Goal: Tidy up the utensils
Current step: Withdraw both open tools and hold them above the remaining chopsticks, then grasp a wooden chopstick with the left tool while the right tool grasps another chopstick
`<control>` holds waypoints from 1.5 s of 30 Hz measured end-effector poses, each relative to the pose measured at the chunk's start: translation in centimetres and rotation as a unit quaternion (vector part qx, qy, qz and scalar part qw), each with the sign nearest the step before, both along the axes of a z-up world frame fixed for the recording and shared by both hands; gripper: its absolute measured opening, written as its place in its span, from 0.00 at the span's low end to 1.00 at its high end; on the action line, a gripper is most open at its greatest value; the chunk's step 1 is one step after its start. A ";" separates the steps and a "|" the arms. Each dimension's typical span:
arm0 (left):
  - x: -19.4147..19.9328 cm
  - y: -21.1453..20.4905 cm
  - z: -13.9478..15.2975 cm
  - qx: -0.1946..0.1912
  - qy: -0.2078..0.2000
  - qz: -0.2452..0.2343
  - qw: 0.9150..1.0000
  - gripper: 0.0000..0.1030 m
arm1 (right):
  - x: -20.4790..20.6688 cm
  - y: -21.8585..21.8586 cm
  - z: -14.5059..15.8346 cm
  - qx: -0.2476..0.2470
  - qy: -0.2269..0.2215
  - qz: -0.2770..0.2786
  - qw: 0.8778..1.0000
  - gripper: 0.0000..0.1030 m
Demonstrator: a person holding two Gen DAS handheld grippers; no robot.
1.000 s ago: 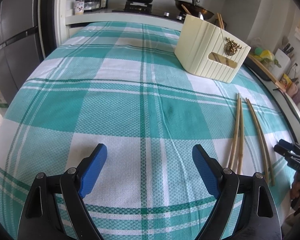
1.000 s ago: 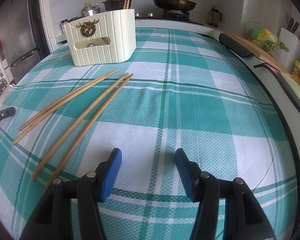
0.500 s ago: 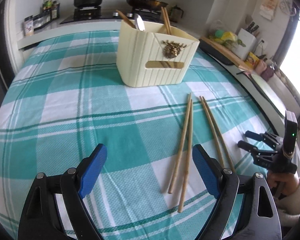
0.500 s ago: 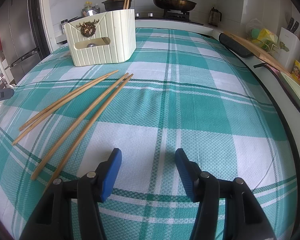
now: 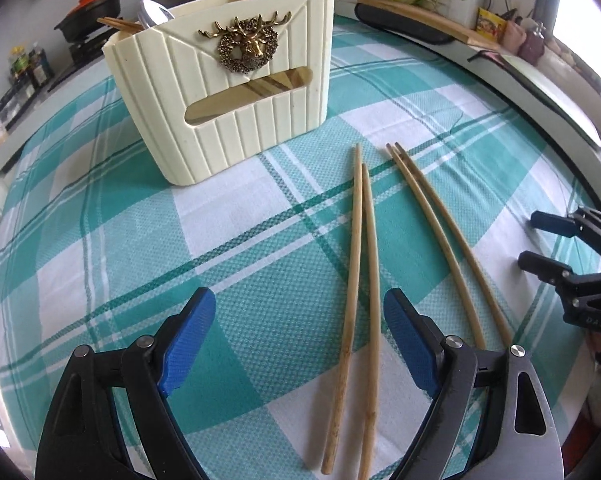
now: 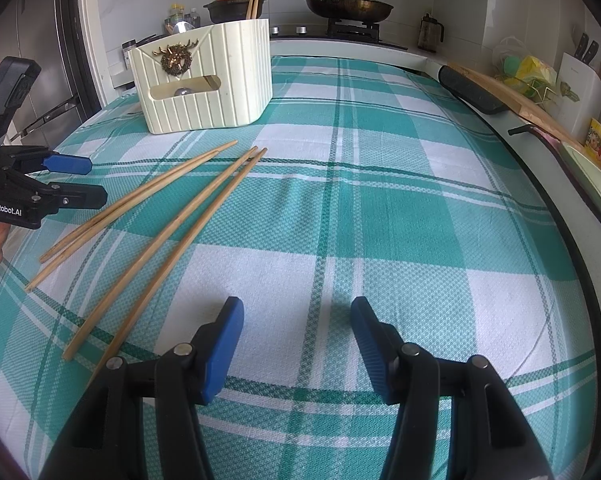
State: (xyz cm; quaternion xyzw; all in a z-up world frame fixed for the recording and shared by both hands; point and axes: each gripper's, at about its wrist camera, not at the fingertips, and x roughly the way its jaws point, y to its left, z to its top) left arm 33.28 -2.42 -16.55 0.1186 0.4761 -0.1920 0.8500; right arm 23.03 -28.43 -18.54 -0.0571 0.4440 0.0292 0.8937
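Observation:
Two pairs of wooden chopsticks lie on the green checked tablecloth: a left pair and a right pair. In the right wrist view they show as a left pair and a right pair. A cream utensil holder with a brass deer emblem stands behind them, holding chopsticks and a spoon; it also shows in the right wrist view. My left gripper is open, its jaws on either side of the near end of the left pair. My right gripper is open and empty over bare cloth.
The right gripper shows at the right edge of the left wrist view; the left gripper shows at the left edge of the right wrist view. A stove with a pan and pot stands behind. A cutting board lies along the right counter.
My left gripper has swung right and moved forward, so the holder and chopsticks are now close and the left pair lies between its jaws. The right gripper has not moved.

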 end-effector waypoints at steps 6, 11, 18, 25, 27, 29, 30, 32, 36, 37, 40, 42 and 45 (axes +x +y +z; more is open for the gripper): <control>0.3 0.4 -0.8 0.019 0.007 0.005 1.000 0.84 | 0.0 0.0 0.0 0.000 0.000 0.000 1.000 0.55; 0.5 0.0 -1.4 0.034 0.017 0.001 0.999 0.84 | 0.0 -0.1 0.0 0.000 0.000 0.000 1.000 0.55; -0.8 -1.1 -0.9 0.012 0.020 -0.017 1.000 0.06 | 0.0 -0.1 0.1 0.001 0.000 0.000 1.000 0.56; -4.0 4.4 -0.8 -0.078 0.029 0.191 0.978 0.05 | -0.3 0.1 0.6 0.017 -0.004 -0.006 1.000 0.55; -5.9 5.2 -0.8 -0.093 0.028 0.222 0.970 0.05 | -0.4 1.1 1.3 0.071 0.003 0.008 0.997 0.55; -7.4 5.1 -0.8 -0.097 0.025 0.225 0.969 0.05 | -0.4 3.3 2.0 0.089 0.010 0.039 0.995 0.55; -7.8 5.1 -0.7 -0.096 0.024 0.223 0.970 0.05 | -0.3 4.7 2.1 0.077 0.014 0.056 0.995 0.55; -8.4 5.0 -0.7 -0.097 0.021 0.223 0.970 0.05 | 0.0 6.9 1.6 0.041 0.025 0.070 0.996 0.53; -8.7 5.3 -0.7 -0.098 0.017 0.231 0.968 0.05 | 0.5 8.5 0.1 0.005 0.047 0.059 0.997 0.32; -8.7 5.4 -0.8 -0.097 0.017 0.231 0.968 0.06 | 0.5 8.8 0.0 -0.004 0.052 0.060 0.997 0.31; -9.0 5.3 -1.1 -0.092 0.014 0.227 0.969 0.06 | 0.5 9.0 0.1 -0.037 0.054 0.053 0.996 0.09; -9.3 5.5 -1.1 -0.094 0.013 0.227 0.969 0.06 | 0.6 8.1 0.2 -0.053 0.055 0.033 0.996 0.07; -9.7 6.4 -1.1 -0.103 0.016 0.233 0.967 0.07 | 0.0 5.9 0.3 -0.070 0.056 0.001 0.996 0.07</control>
